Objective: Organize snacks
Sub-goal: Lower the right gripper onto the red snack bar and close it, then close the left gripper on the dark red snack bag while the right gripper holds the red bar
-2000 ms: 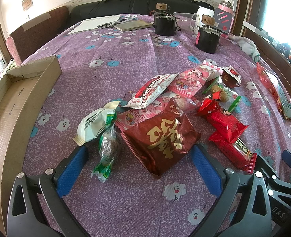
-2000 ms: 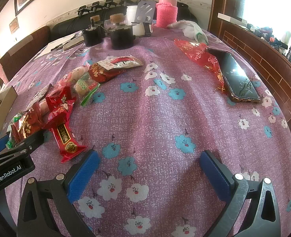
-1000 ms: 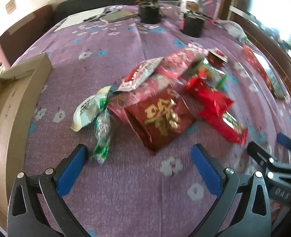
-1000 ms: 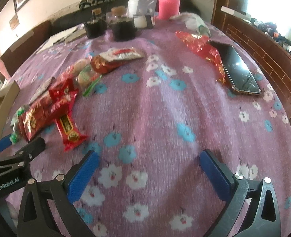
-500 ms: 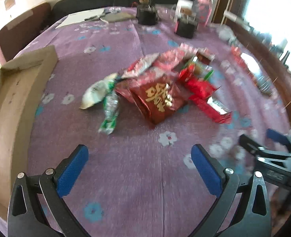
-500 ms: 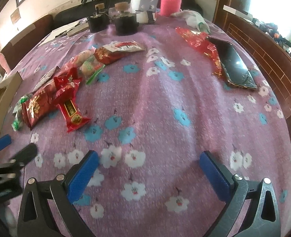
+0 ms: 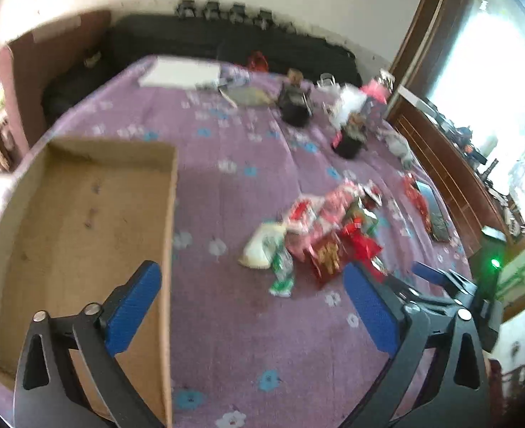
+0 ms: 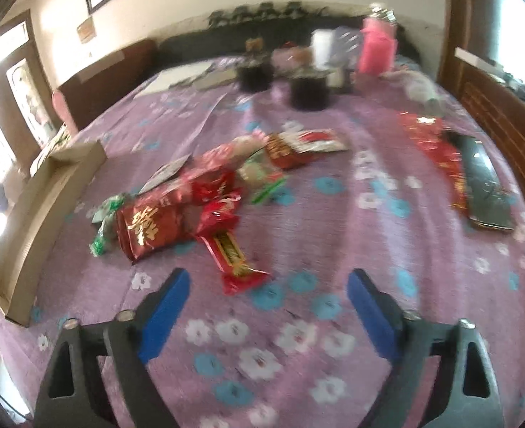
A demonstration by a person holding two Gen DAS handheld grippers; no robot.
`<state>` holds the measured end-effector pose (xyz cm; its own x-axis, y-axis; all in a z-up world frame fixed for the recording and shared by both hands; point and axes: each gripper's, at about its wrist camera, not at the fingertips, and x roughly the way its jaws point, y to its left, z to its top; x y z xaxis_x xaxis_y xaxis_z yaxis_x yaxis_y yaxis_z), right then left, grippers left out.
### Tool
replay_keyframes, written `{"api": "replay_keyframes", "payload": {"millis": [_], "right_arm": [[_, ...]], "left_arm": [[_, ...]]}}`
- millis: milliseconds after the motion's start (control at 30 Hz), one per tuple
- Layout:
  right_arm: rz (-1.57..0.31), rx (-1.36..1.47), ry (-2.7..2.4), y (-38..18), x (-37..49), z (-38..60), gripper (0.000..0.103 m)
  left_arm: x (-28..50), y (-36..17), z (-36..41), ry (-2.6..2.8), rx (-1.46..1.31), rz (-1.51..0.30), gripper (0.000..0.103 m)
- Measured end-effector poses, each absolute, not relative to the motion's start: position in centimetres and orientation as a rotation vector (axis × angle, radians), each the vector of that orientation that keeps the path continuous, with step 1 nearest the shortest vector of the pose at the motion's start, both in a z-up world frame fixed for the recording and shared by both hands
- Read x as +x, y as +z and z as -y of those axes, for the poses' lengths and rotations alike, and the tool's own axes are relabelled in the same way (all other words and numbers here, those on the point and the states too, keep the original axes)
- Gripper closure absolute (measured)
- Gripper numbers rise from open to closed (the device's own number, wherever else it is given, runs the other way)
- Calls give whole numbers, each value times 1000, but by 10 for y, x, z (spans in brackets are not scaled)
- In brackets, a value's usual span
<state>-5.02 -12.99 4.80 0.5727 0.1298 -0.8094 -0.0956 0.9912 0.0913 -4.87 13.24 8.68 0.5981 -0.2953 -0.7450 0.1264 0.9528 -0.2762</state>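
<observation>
Both tools empty and spread wide: left gripper (image 7: pixel 251 306) with blue pads apart and nothing between them, right gripper (image 8: pixel 267 303) likewise parted over bare floral tablecloth (image 8: pixel 333 242). No packet yet lifted; judged to be the opening step, an approach before the first pick. Cardboard box (image 7: pixel 84 221) directly under and ahead of the left gripper's left finger, its near wall running between the pads; interior bare as far as visible. Snack pile (image 7: pixel 319 235) ahead and to the right of the left gripper, well apart from the box. From the right wrist view, long red packet (image 8: pixel 232 253) nearest, its tip just ahead of the fingertips and slightly left of centre; dark red bag with gold characters (image 8: pixel 151 226) ahead-left beyond it; green-wrapped sweet (image 8: pixel 103 228) further left, touching that bag; pink and red-white packets heaped behind. Separate red foil wrapper (image 8: pixel 437 149) far ahead-right, beside a dark phone (image 8: pixel 483 182); black jars and pink flask at the far edge, not part of the task. Next move judged to call for lowering the right gripper onto the long red packet across its narrow width, closing, then carrying leftward to the box. Motion blur in both views; fine detail of labels not legible.
</observation>
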Motion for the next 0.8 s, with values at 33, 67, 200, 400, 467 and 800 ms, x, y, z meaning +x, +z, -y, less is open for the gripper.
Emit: {"api": "replay_keyframes", "payload": {"millis": [33, 67, 200, 400, 467, 800], "right_arm": [[-970, 29, 143, 43, -44, 124, 31], [-983, 22, 147, 40, -41, 120, 33], [-992, -14, 148, 35, -37, 111, 67], [-999, 42, 133, 36, -52, 130, 72], [-1000, 75, 144, 37, -57, 139, 72], [-1009, 158, 166, 39, -75, 170, 72]], "left_arm": [[-47, 82, -129, -259, -204, -916, 7], [-44, 76, -123, -275, -202, -937, 12], [-38, 58, -98, -315, -184, -1000, 26], [-31, 52, -62, -370, -129, -1002, 41], [-28, 52, -46, -400, -60, -986, 41], [-20, 25, 14, -350, 380, -924, 40]]}}
